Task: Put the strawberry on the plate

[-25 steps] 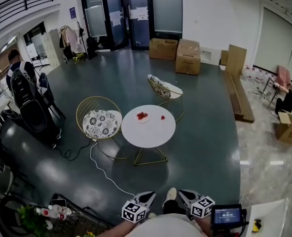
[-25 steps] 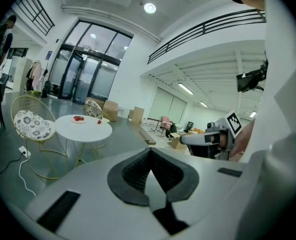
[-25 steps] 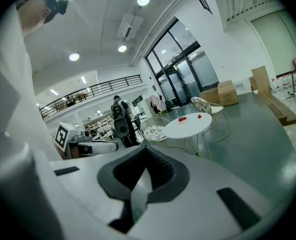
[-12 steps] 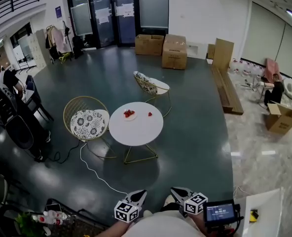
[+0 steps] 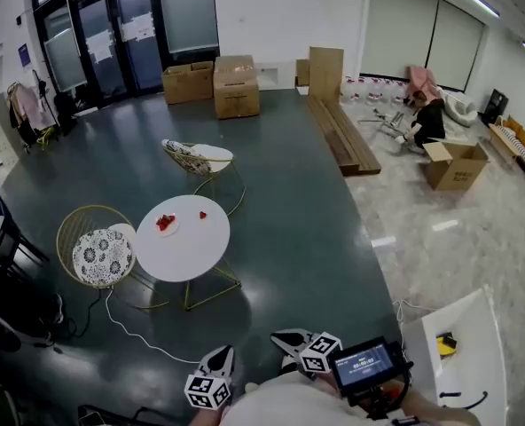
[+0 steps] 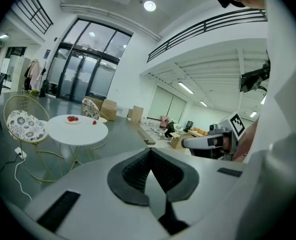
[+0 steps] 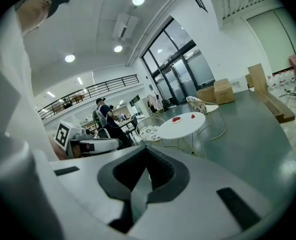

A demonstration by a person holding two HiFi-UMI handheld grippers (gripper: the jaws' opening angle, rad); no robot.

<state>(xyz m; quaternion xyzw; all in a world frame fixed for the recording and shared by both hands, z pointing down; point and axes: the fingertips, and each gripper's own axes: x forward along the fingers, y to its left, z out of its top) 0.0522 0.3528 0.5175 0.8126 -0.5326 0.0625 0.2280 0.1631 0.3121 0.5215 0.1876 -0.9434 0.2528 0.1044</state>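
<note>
Left tool (image 6: 150,151): jaws closed together, nothing between them.
Right tool (image 7: 146,149): jaws closed together, also empty.
Both tools are held low against the person's body at the bottom edge of the head view, side by side, with the marker cubes facing up. Each gripper view shows the other tool just off to one side.

Strawberry (image 5: 202,215): lies alone on the round white desk (image 5: 187,256), on the far right part of the top. It is near the plate (image 5: 166,225) but apart from it, not on it.
Plate: sits on the far left part of the desk and carries a small heap of red berries. Their count cannot be told at this range.

The desk stands well apart from both tools, across a stretch of dark green floor (image 5: 298,238).

Surroundings:
- Cushion chair (image 5: 98,256), gold wire with a patterned seat, is just left of the desk.
- Second chair (image 5: 196,156) stands beyond the desk.
- White cable (image 5: 134,331) runs over the floor from under the cushion chair toward the person.
- Small screen (image 5: 362,362) is lit, just beside the right tool.
- Cardboard boxes (image 5: 214,82) are stacked near the glass doors at the far end.
- Crouching person (image 5: 427,118) is far right on the pale floor, next to an open box (image 5: 455,162).
</note>
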